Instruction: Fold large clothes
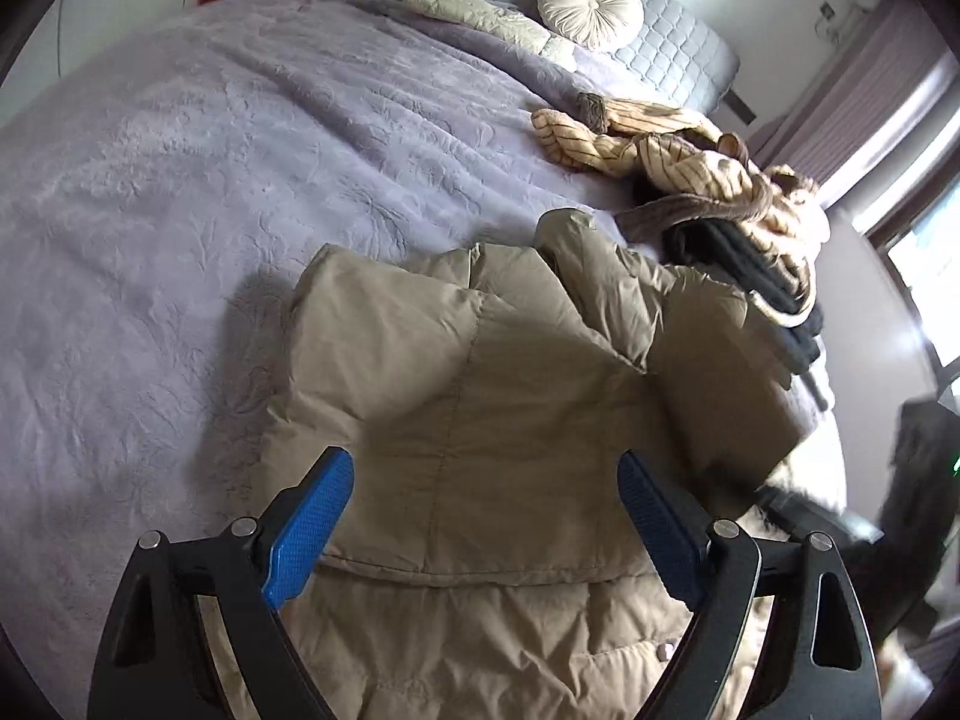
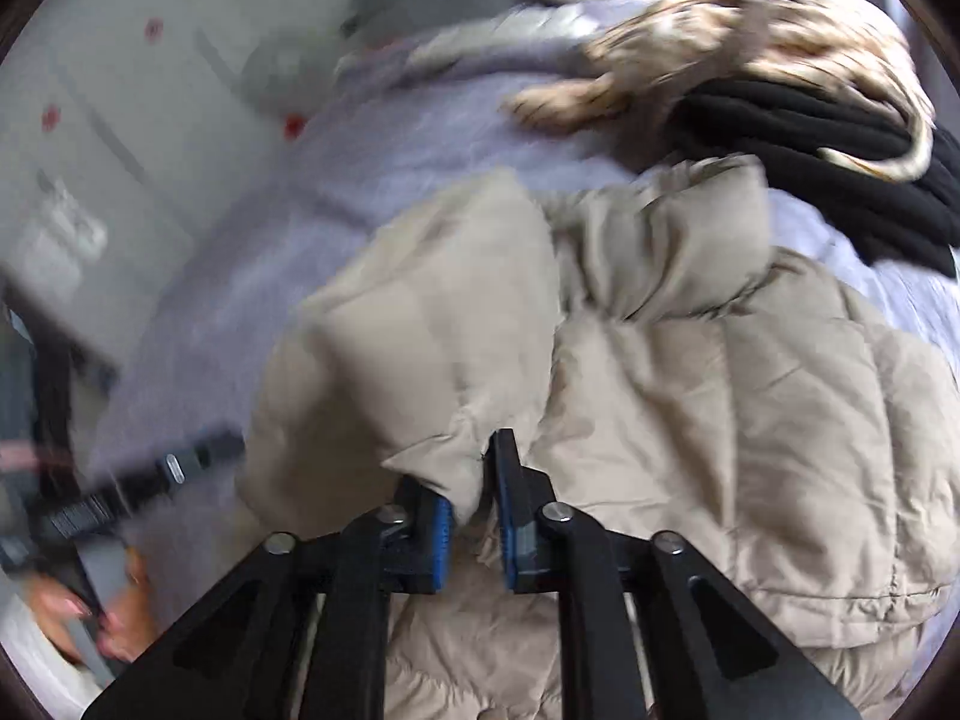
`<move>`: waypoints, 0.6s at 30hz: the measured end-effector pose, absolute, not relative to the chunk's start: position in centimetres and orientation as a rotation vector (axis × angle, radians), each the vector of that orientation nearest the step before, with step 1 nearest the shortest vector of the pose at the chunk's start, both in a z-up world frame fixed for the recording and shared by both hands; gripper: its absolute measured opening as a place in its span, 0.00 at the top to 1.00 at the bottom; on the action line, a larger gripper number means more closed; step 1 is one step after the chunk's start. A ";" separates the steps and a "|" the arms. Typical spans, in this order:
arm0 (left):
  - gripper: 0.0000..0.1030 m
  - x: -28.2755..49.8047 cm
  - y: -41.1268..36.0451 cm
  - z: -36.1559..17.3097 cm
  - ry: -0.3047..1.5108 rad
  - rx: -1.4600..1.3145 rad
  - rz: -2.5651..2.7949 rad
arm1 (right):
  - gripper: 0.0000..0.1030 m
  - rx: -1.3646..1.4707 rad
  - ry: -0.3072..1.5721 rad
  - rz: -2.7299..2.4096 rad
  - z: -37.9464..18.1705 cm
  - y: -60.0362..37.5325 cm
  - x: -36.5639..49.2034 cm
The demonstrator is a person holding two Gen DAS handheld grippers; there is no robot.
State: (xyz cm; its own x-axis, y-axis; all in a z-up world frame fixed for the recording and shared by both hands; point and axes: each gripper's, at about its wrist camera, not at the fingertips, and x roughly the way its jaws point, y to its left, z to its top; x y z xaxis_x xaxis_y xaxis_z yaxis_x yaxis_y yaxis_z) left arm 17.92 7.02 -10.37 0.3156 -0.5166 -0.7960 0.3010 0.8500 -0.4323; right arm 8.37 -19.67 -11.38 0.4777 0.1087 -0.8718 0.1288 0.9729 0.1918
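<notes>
A beige puffer jacket (image 1: 480,360) lies crumpled on the lavender bedspread (image 1: 180,210). My left gripper (image 1: 485,462) hovers above the jacket's near part, open wide, its blue pads (image 1: 306,534) clear of the cloth. In the blurred right wrist view, my right gripper (image 2: 471,492) has its jaws close together, and a raised fold of the jacket (image 2: 690,390) is pinched between the blue pads (image 2: 443,519). The rest of the jacket spreads to the right of that gripper.
A pile of a striped tan garment (image 1: 690,162) over black clothes (image 1: 750,276) sits at the bed's right edge beyond the jacket. A round cushion (image 1: 591,7) rests against the grey quilted headboard (image 1: 678,42). A hand (image 2: 120,600) holds the other gripper's handle at lower left.
</notes>
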 end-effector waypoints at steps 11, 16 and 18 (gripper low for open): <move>0.12 18.3 2.4 -14.5 1.294 -0.290 -0.698 | 0.39 0.805 1.116 -0.310 -14.2 -36.2 -4.1; 0.73 18.0 -1.4 -15.4 1.318 -0.239 -0.744 | 0.68 1.053 0.945 -0.460 -14.9 -43.5 -8.2; 0.88 17.5 -2.0 -15.4 1.332 -0.209 -0.749 | 0.93 1.049 0.938 -0.478 -15.5 -44.7 -8.0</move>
State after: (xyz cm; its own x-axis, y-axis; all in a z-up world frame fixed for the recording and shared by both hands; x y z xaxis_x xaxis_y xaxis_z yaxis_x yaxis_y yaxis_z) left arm 17.51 -2.03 -15.42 0.0460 -0.5991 -0.7994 0.3719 0.7530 -0.5429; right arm -8.00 -44.67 -15.48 0.5403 0.0873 -0.8369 0.7286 0.4490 0.5172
